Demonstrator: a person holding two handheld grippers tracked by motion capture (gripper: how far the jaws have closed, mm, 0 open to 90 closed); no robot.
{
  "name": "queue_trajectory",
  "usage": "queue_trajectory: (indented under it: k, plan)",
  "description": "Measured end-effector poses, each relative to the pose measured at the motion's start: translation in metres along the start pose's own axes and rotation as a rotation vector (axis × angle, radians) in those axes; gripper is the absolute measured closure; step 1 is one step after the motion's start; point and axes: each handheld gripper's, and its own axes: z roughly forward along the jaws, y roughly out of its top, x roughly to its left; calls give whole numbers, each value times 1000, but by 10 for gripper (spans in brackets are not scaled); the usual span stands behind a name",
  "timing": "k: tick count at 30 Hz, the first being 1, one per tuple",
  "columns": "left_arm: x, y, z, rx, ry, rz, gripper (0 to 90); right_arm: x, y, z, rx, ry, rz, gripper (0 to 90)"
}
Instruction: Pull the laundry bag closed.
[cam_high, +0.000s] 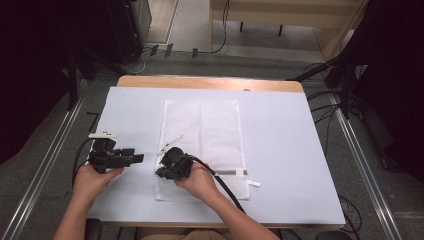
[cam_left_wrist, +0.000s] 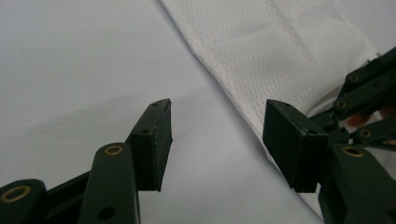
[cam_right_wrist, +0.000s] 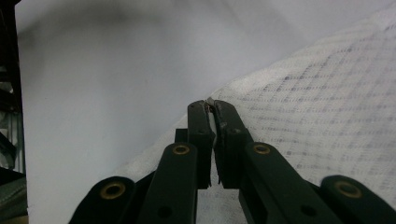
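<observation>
Mesh bag (cam_high: 202, 145) flat on counter (cam_high: 280, 150). Right gripper (cam_right_wrist: 211, 105) pinched shut on bag's left edge; left gripper (cam_left_wrist: 217, 135) wide, empty, beside it. Thin grip: mesh may slip out when lifted.

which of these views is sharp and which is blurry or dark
High view: evenly lit, soft, dark at the edges; mesh bag pale on the table cover. Left gripper view: jaws crisp, bag weave clear. Right gripper view: dimmer, weave smeared, shadowed upper left.

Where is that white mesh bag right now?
In the high view the white mesh bag lies flat in the middle of the table, its near left edge pinched by the right gripper, with the left gripper alongside.
</observation>
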Motion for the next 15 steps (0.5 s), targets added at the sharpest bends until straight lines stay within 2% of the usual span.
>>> queue_trajectory:
  k: [4,6,9,15]
  plan:
    - [-4,-1,1,17,-15,21,433,-3,8,-7,-27,1,-5,878]
    - [-4,-2,2,20,-40,26,436,-4,9,-9,-28,4,0,878]
    - [-6,-3,4,30,-55,38,452,-9,11,-13,-52,35,14,878]
    - [-13,-4,9,62,-103,76,459,-11,13,-18,-65,24,14,878]
